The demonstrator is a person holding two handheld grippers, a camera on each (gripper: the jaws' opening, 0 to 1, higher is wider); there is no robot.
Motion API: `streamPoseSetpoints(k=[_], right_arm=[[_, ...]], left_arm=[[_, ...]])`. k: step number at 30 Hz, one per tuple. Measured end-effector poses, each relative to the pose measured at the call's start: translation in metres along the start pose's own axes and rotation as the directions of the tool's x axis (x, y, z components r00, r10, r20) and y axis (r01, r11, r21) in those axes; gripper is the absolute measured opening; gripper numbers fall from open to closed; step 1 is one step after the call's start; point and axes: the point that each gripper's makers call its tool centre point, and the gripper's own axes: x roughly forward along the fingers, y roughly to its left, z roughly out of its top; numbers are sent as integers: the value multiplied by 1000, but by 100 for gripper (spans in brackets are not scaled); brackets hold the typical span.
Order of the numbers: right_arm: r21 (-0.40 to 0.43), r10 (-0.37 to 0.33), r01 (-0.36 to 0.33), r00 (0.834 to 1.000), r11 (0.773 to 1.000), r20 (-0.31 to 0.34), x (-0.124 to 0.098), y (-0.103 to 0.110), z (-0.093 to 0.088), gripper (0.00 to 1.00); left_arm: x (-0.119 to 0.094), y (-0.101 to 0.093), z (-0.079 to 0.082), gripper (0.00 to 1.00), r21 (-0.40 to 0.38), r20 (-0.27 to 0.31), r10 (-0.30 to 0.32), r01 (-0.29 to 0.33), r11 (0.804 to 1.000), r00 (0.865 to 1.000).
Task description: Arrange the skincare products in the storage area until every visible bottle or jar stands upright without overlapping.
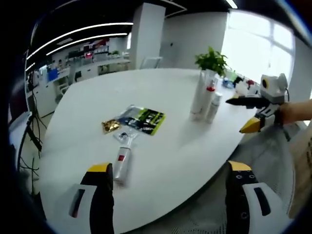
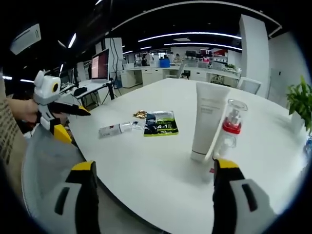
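White table (image 1: 161, 146) is seen in an office; small tube (image 1: 122, 165) is laid flat; tall tube (image 2: 208, 119) stands upright; left gripper (image 1: 168, 187) and right gripper (image 2: 152, 183) are both held apart, empty.

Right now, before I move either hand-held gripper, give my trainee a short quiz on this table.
1. True or false: the small tube with the red band stands upright.
2. What lies on the white table beside that tube? A) green sachet B) towel C) mug
3. Fill in: the tall white tube stands next to a clear bottle with a ___ collar.

Key: 1 false, it lies flat. 2 A. 3 red.

Both the left hand-held gripper and the right hand-held gripper are open and hold nothing.
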Motion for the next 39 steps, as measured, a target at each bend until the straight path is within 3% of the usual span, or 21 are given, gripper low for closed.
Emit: streamPoseSetpoints(k=[12,18,25,32,39], right_arm=[[-13,6,-7,1000,1000,-28,2,2,-5,99],[-10,10,-10,999,1000,-42,2,2,-7,99],[-1,6,-6,998,1000,-61,4,1,-11,98],[8,-5,6,997,1000,-78,5,-3,-14,97],[22,-17,19,996,1000,-90,5,-6,-16,96]], left_arm=[[2,6,9,93,-42,40,3,-1,999,999],[12,20,0,94,-35,-11,8,-9,999,1000],[26,49,-5,94,-27,-69,33,-35,999,997],[50,74,-6,94,8,-134,32,-31,999,990],[71,86,-15,94,14,-197,22,-20,1000,980]])
